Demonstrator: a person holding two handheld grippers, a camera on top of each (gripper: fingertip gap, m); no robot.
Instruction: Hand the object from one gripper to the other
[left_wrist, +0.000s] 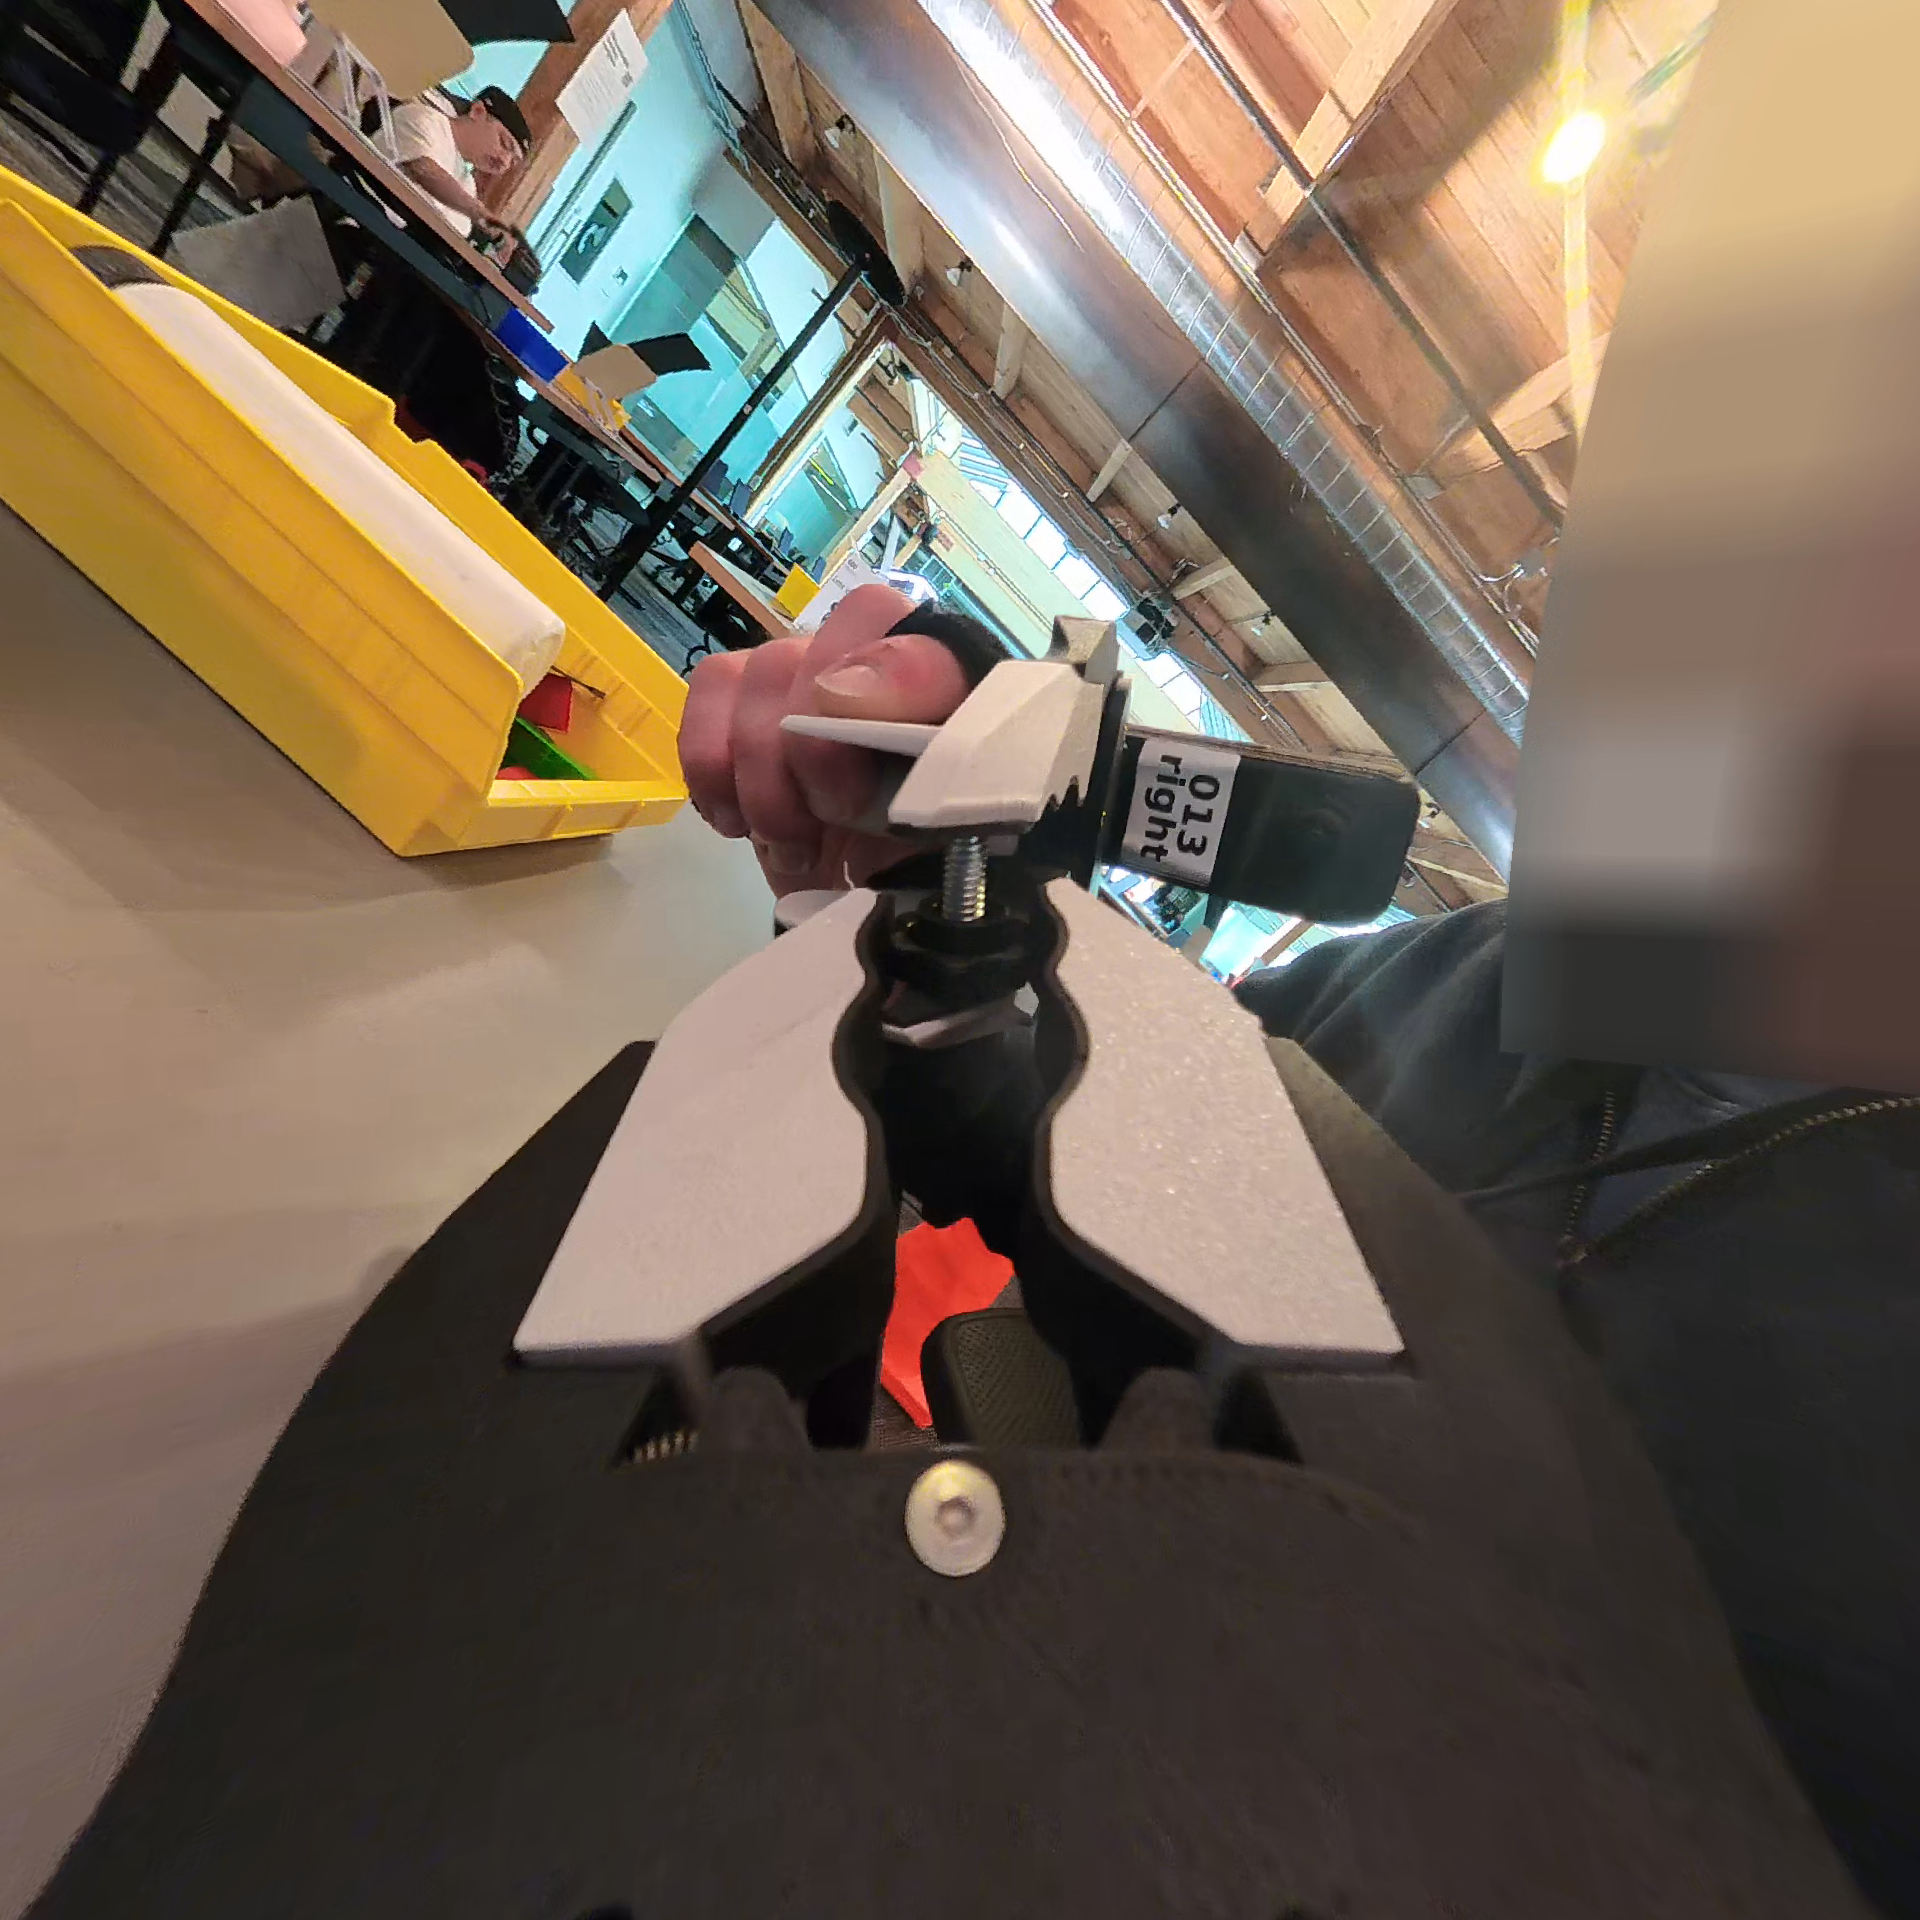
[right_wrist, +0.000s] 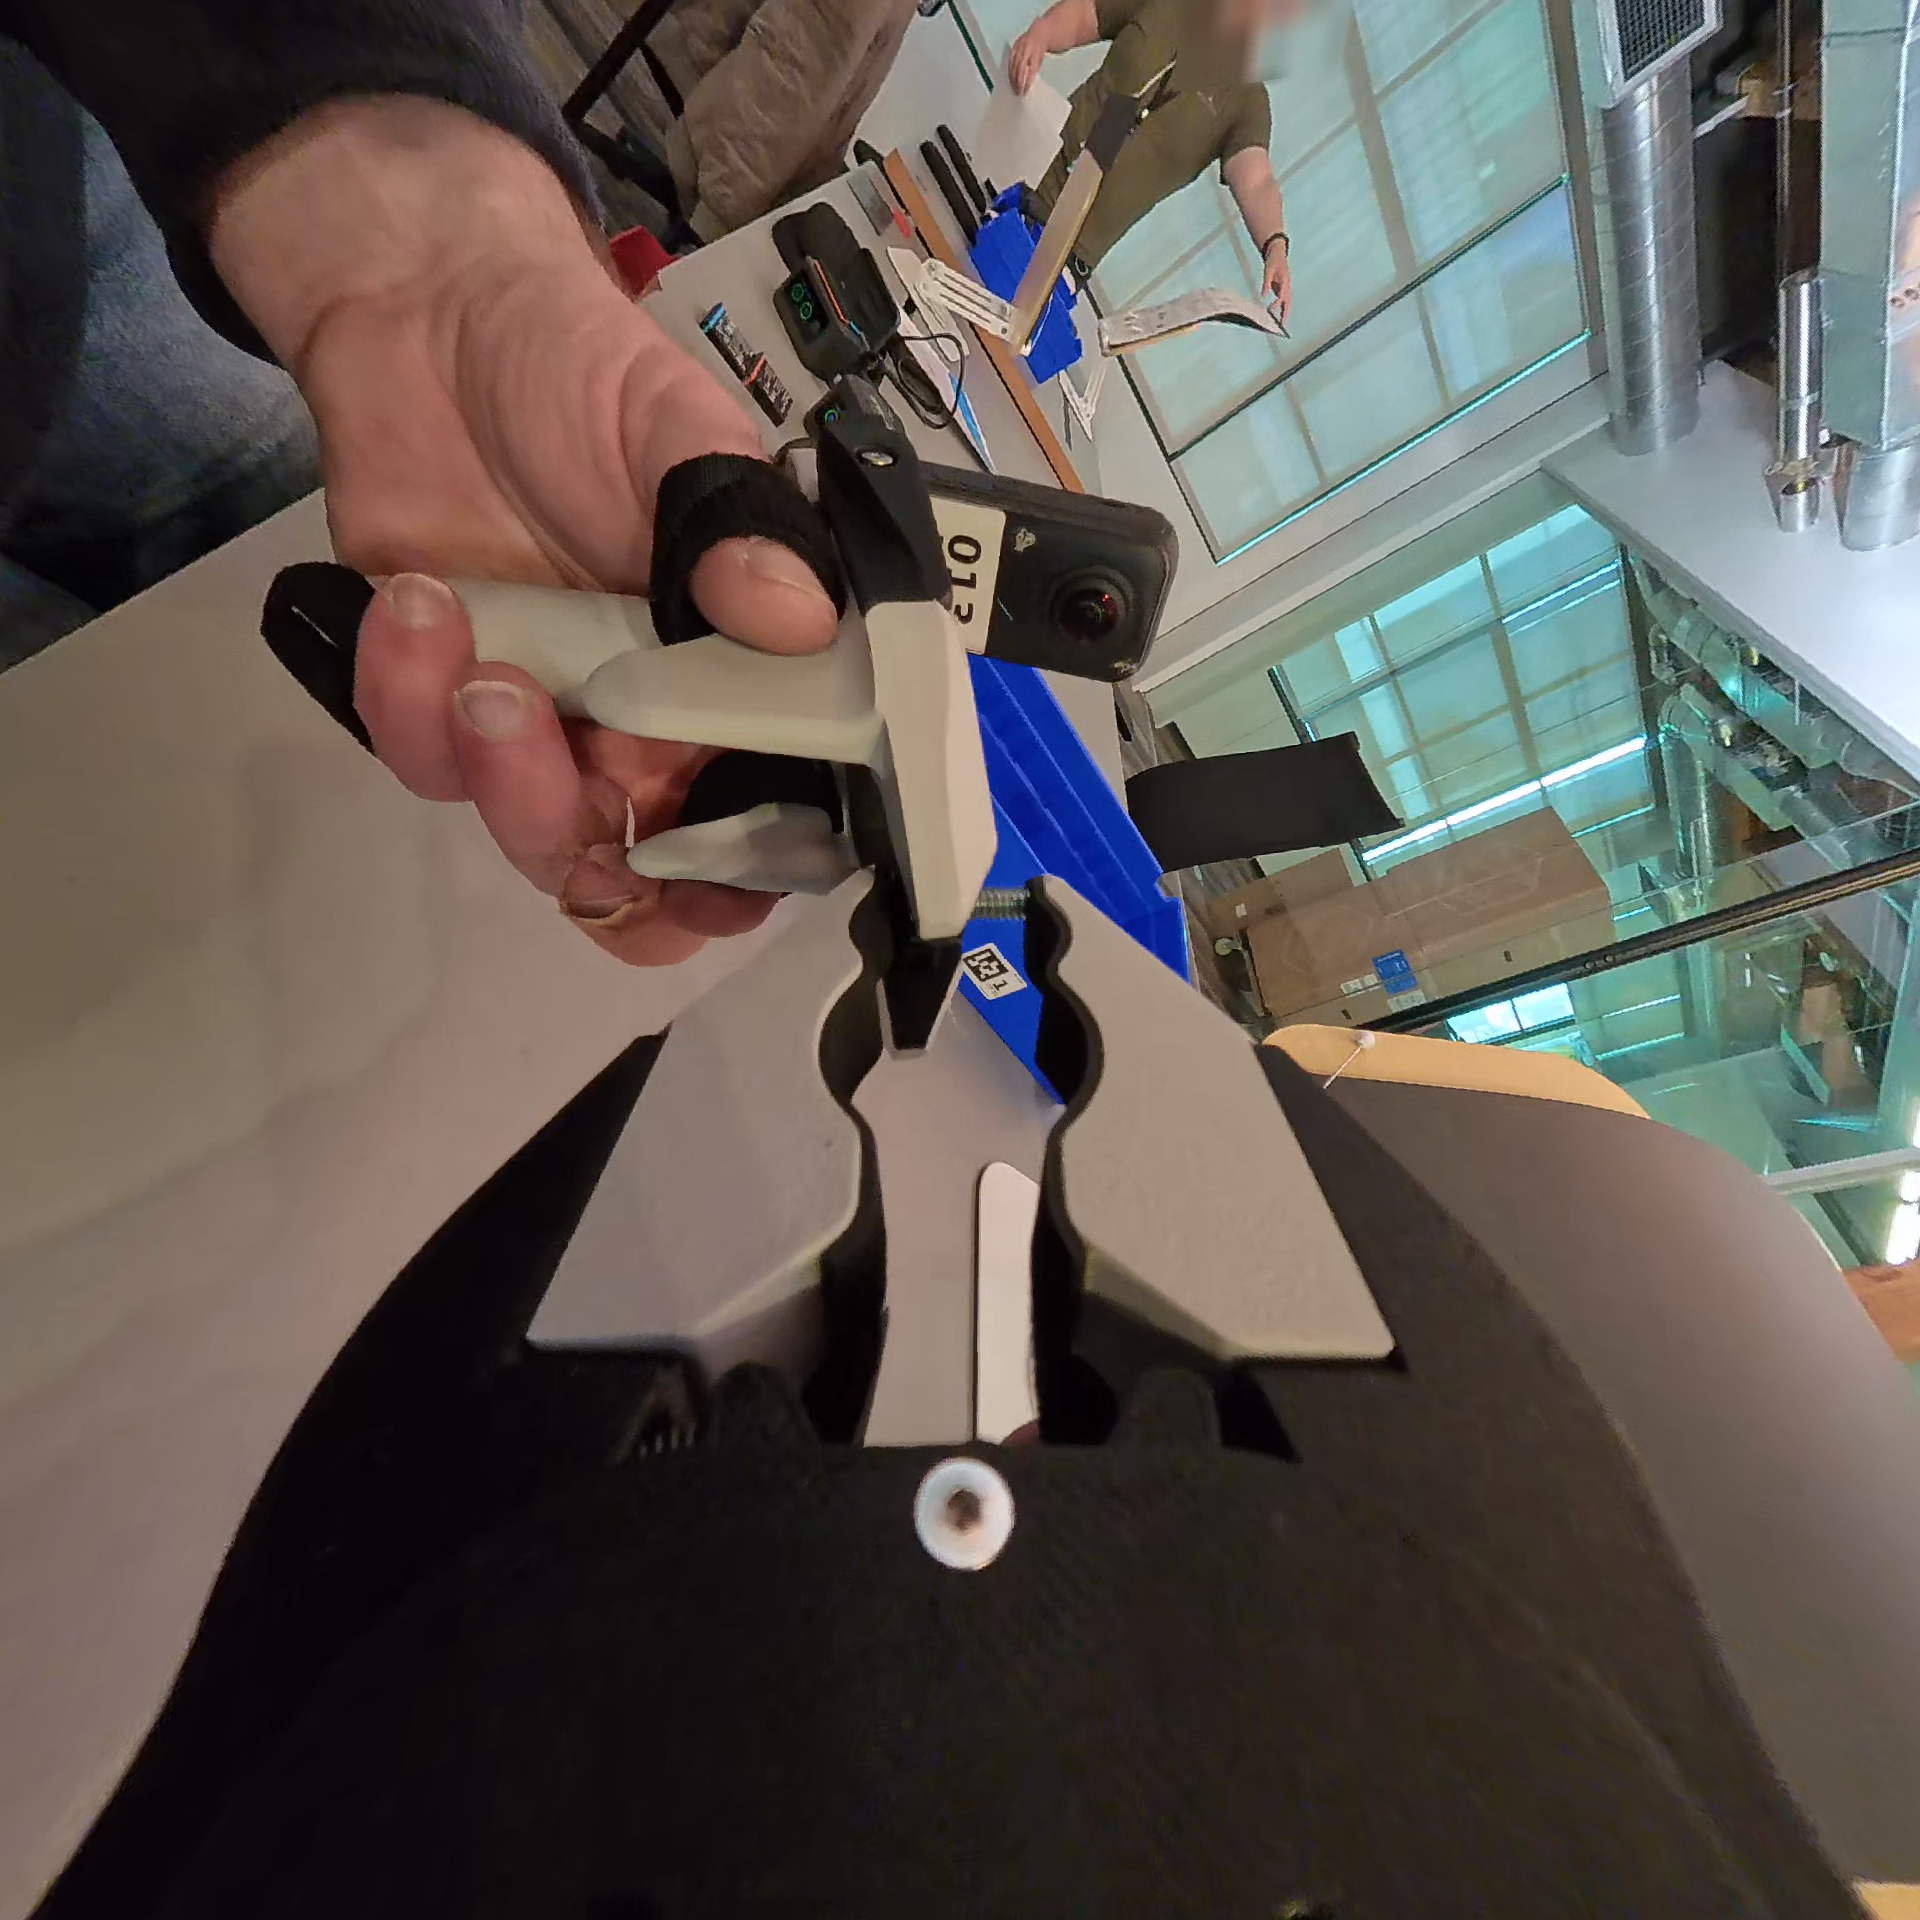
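Note:
The object is a short threaded bolt (left_wrist: 961, 883) with a black nut (left_wrist: 956, 961). In the left wrist view, my left gripper (left_wrist: 961, 914) is closed on the nut, which sits in the notch between its white fingers (left_wrist: 748, 1091). The right gripper (left_wrist: 997, 748) crosses just above, held by a hand (left_wrist: 790, 748). One of its fingers presses on the bolt's threaded end. In the right wrist view, my right gripper (right_wrist: 961, 899) straddles the bolt (right_wrist: 1003, 902). The thread touches its right finger (right_wrist: 1164, 1143). The left gripper (right_wrist: 925, 748) hides the bolt's other end.
A yellow bin (left_wrist: 312, 582) with a white roll and coloured blocks stands on the grey table (left_wrist: 208, 1039) at the left. A blue bin (right_wrist: 1060, 831) lies beyond the grippers. Farther off is a table with devices (right_wrist: 831, 301). People sit and stand in the background.

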